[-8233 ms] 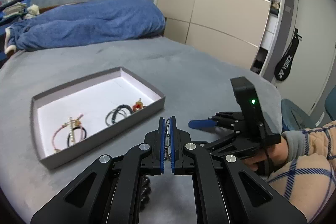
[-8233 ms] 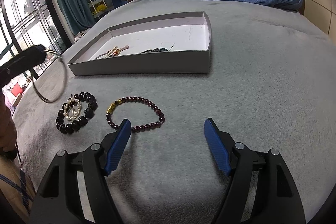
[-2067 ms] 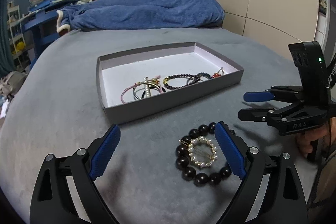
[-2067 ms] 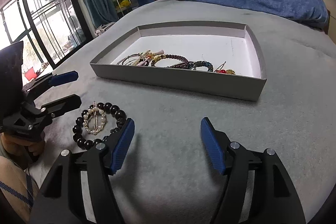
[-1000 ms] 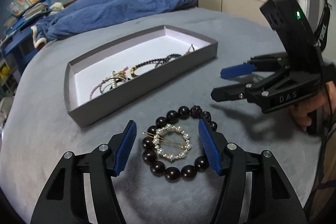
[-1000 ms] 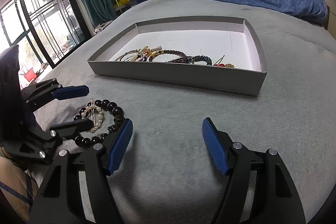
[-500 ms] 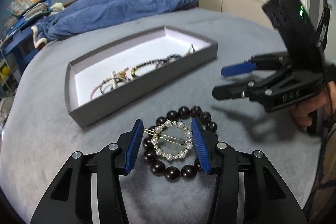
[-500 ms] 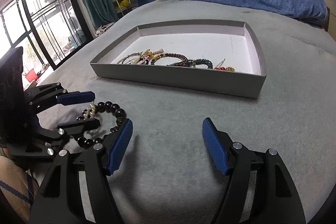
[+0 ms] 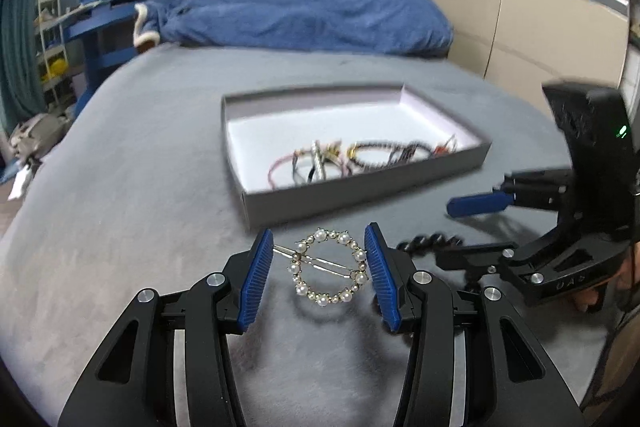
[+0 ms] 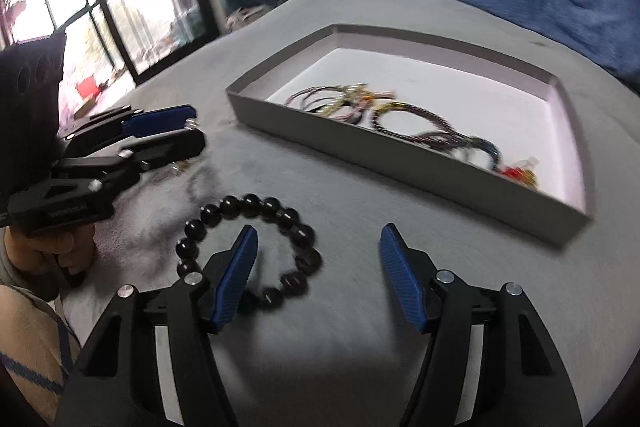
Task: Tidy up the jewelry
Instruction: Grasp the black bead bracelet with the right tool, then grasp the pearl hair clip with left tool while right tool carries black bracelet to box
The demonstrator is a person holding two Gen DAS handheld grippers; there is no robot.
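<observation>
A blue blanket (image 9: 304,17) lies heaped on the grey bed (image 9: 132,167); a cluttered blue shelf (image 9: 108,7) stands beyond.

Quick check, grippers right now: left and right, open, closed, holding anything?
Left gripper: closed on the pearl ring clip, lifted off the bed.
Right gripper: open, empty, above the black bead bracelet.
</observation>
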